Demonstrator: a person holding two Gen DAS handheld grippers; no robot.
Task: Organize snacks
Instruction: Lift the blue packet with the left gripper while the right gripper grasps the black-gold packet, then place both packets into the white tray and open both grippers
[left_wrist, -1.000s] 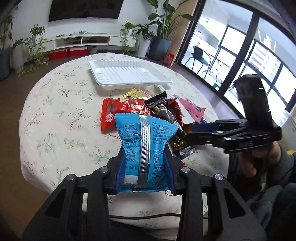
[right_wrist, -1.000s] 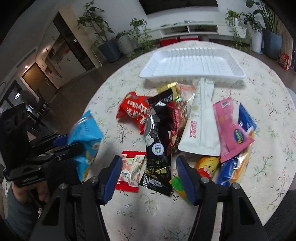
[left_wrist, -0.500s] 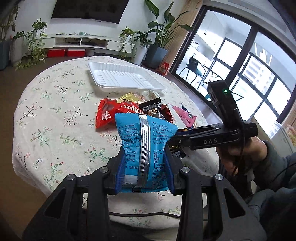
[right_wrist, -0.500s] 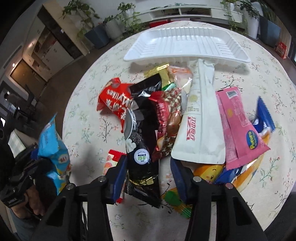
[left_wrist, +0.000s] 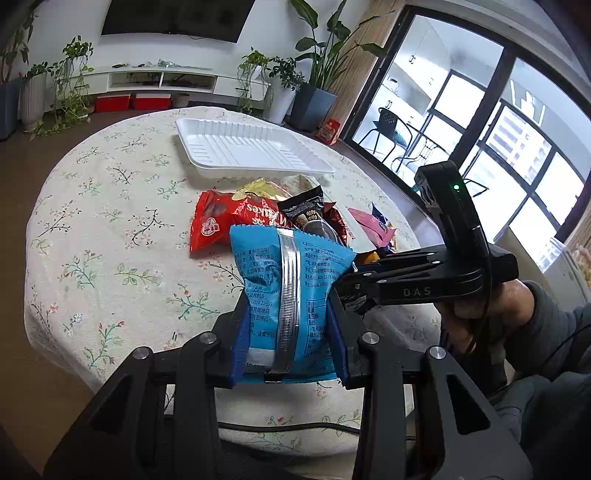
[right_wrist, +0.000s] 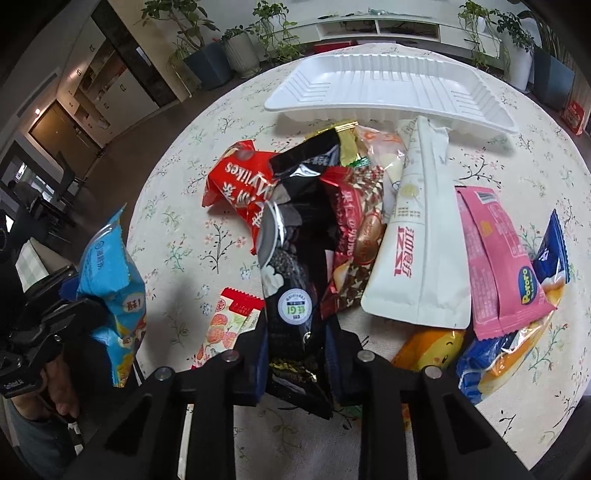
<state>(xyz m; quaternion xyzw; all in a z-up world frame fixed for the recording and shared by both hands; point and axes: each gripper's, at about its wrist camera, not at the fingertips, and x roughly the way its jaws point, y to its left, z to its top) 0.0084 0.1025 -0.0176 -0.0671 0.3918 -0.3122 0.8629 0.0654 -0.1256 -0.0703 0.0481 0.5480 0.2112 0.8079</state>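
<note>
My left gripper (left_wrist: 288, 347) is shut on a blue snack packet (left_wrist: 288, 288) and holds it above the near table edge; the packet also shows in the right wrist view (right_wrist: 110, 280). My right gripper (right_wrist: 295, 354) has closed on the lower end of a long black snack packet (right_wrist: 291, 258) in the pile. A white ribbed tray (right_wrist: 388, 88) lies empty at the far side of the pile, also visible in the left wrist view (left_wrist: 243, 151). The right gripper's body (left_wrist: 424, 284) shows at right in the left wrist view.
The pile holds a red packet (right_wrist: 240, 188), a brown-red packet (right_wrist: 354, 229), a white pouch (right_wrist: 417, 236), a pink packet (right_wrist: 498, 258), a yellow snack (right_wrist: 432, 347), a blue-orange one (right_wrist: 517, 347) and a small fruit-print packet (right_wrist: 229, 321). The round table (left_wrist: 92, 221) has a floral cloth.
My right gripper moved forward and down over the black packet and its fingers closed onto it. My left gripper kept holding the blue packet, drifting slightly.
</note>
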